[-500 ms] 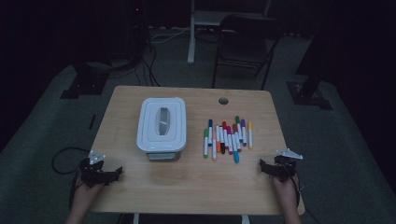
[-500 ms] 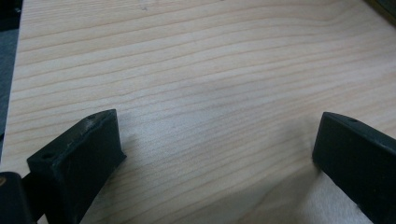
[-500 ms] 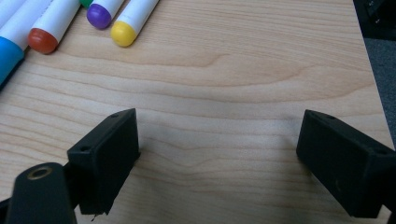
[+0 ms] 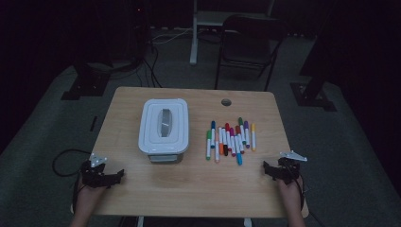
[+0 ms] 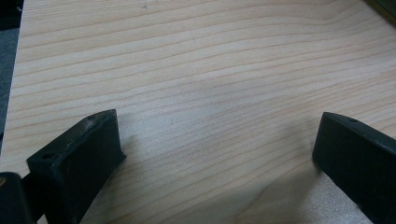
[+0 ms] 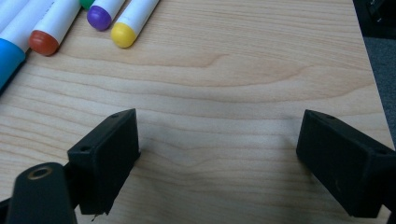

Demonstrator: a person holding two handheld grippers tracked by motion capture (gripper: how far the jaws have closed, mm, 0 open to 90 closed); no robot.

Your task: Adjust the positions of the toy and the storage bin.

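Wooden surface (image 4: 189,189) takes up the mid of the high view, w/ a small round hole (image 4: 226,102) near its far edge. Dark floor all round it; a black chair (image 4: 248,45) stands beyond the far edge.

White lidded box (image 4: 164,125) sits left of centre on the surface, lid on, long side running away from the person. A clear panel shows in the lid's mid.

Markers (image 4: 230,138) lie in a loose row right of the box, well apart from it, mostly parallel, white barrels w/ coloured caps: green, blue, orange, red, purple, yellow. A light blue one (image 4: 238,153) lies nearest the person, slightly angled. In the right gripper view the cap ends of blue, red (image 6: 43,42), purple (image 6: 98,17) and yellow (image 6: 123,35) markers show at top left, apart from the jaws.

Left hand-held gripper (image 4: 109,177) rests at the near left corner of the surface, pointing in toward the mid. Left gripper view: jaws spread wide, nothing but bare wood btwn them.

Right hand-held gripper (image 4: 269,169) rests at the near right edge, pointing left, near the light blue marker but not touching. Jaws spread wide too, bare wood btwn them.
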